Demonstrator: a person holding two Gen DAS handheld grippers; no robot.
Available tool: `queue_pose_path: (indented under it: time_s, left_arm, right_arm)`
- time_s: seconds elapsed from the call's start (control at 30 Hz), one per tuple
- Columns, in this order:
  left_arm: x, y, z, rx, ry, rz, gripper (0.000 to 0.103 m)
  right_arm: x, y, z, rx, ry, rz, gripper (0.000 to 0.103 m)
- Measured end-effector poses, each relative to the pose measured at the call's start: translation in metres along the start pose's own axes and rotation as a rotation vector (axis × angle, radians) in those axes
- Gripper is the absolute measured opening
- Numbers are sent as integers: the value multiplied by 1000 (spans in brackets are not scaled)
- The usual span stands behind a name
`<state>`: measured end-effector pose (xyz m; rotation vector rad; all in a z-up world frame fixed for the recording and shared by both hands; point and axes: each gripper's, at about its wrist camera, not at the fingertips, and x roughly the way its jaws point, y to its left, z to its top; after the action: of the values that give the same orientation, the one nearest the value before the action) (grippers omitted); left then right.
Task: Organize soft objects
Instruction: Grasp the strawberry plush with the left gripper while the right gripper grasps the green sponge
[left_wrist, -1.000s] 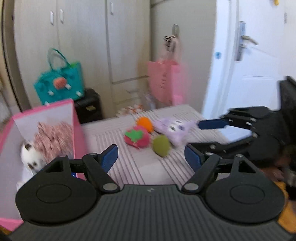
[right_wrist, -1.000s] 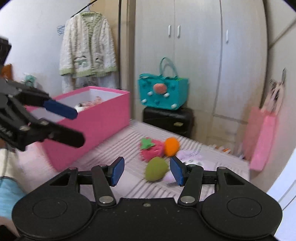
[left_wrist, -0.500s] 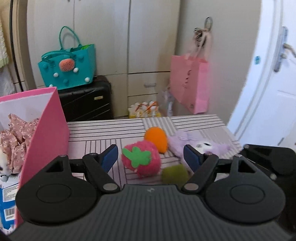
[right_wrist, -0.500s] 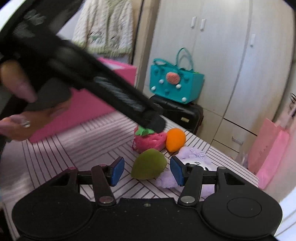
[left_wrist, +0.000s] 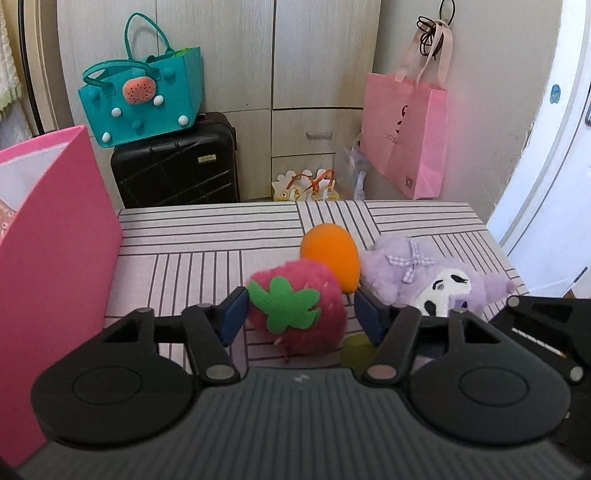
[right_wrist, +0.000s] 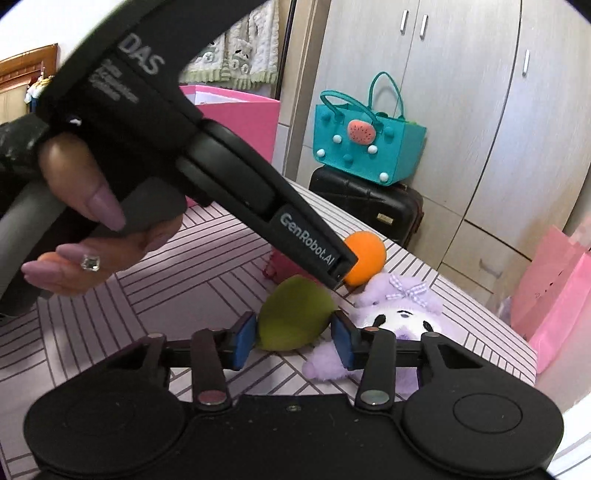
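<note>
A pink strawberry plush lies on the striped table between the fingers of my open left gripper. An orange ball sits just behind it and a purple plush to its right. My right gripper is open with a green soft ball between its fingers, pads close to it. The orange ball and purple plush lie beyond. The left gripper body crosses the right wrist view and hides most of the strawberry.
A pink box stands on the table's left; it also shows in the right wrist view. Behind the table are a black suitcase with a teal bag, wardrobes and a hanging pink bag.
Both grippers have moved forward and down to the toys. The strawberry now sits between the left fingers and the green ball between the right fingers. Both remain open.
</note>
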<state>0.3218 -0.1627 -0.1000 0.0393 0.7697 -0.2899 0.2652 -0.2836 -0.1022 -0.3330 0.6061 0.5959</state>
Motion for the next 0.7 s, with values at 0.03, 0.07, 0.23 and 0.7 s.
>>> queue_pose_path:
  time_s: [0.03, 0.07, 0.23, 0.7]
  left_arm:
    - [1, 1, 0, -5, 4, 1, 55]
    - [2, 1, -1, -7, 7, -1, 55]
    - [9, 2, -3, -19, 36, -10, 54]
    - [-35, 7, -19, -40, -34, -40, 50]
  right_arm:
    - [-1, 1, 0, -2, -2, -2, 48]
    - [-1, 0, -1, -2, -2, -3, 47]
    - [3, -5, -1, 25, -4, 5, 47]
    - [-14, 5, 0, 128, -15, -15, 46]
